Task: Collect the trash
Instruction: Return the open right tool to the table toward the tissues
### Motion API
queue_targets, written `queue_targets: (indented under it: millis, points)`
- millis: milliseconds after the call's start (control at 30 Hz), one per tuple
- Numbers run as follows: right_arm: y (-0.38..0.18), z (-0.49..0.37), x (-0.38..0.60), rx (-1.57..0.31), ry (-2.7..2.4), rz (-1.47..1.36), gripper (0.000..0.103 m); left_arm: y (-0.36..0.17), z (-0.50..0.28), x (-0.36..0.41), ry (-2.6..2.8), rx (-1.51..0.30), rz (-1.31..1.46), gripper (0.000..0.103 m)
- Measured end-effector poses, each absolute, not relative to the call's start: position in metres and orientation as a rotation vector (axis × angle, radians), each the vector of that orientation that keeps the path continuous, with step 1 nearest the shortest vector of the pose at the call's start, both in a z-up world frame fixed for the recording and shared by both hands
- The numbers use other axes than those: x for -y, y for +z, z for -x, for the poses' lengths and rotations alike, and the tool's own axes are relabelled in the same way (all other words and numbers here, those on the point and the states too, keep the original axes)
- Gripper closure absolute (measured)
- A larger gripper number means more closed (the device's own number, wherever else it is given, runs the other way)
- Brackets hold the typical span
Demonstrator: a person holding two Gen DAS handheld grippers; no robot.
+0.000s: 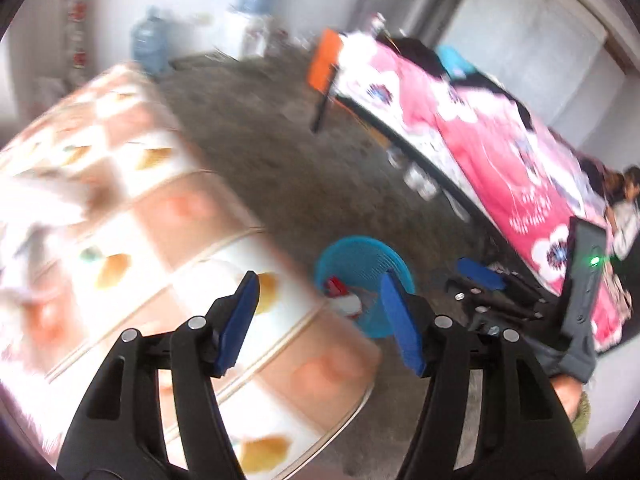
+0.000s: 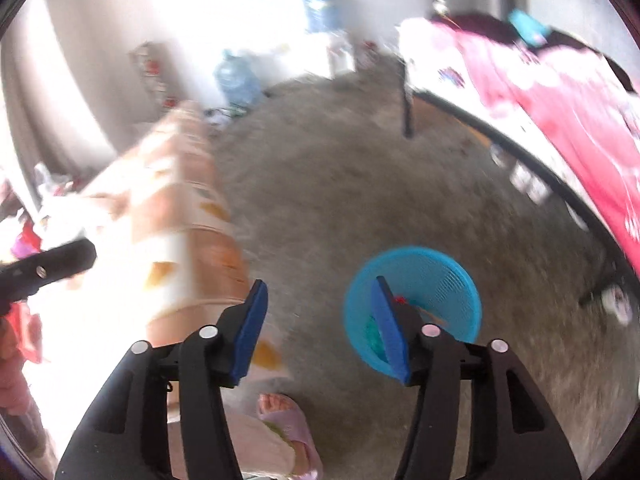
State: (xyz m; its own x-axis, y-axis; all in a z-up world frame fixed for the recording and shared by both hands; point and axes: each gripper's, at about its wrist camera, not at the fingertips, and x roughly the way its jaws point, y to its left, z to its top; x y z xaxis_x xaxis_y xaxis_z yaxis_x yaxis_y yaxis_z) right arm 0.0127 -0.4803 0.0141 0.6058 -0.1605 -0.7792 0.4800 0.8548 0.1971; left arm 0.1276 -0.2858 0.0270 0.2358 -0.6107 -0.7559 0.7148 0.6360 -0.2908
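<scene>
A blue plastic basket (image 1: 370,264) stands on the concrete floor beside the table; it holds red and white trash (image 1: 346,298). In the right wrist view the basket (image 2: 436,280) lies just ahead of my right gripper (image 2: 320,300), with red and green scraps inside. My left gripper (image 1: 320,292) is open and empty, above the table's edge. My right gripper is open and empty too; it also shows at the right of the left wrist view (image 1: 480,274). White crumpled trash (image 1: 36,208) lies blurred on the table at far left.
A table with an orange-and-white checked cloth (image 1: 132,184) fills the left. A bed with a pink cover (image 1: 500,148) runs along the right. Water jugs (image 1: 150,42) stand by the far wall. A sandalled foot (image 2: 286,416) is on the floor below.
</scene>
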Motion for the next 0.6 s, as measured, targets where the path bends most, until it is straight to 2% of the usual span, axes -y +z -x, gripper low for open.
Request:
queue_targets:
  millis: [267,600]
  points:
    - [0.06,-0.042,0.402,-0.787,-0.157,-0.355,0.045,0.058,-0.106,0.16,-0.753,-0.822,-0.019,0.043]
    - [0.07,-0.083,0.318,-0.816,0.057,-0.321,0.045,0.076,-0.066,0.003,-0.549,-0.629,0.061,0.043]
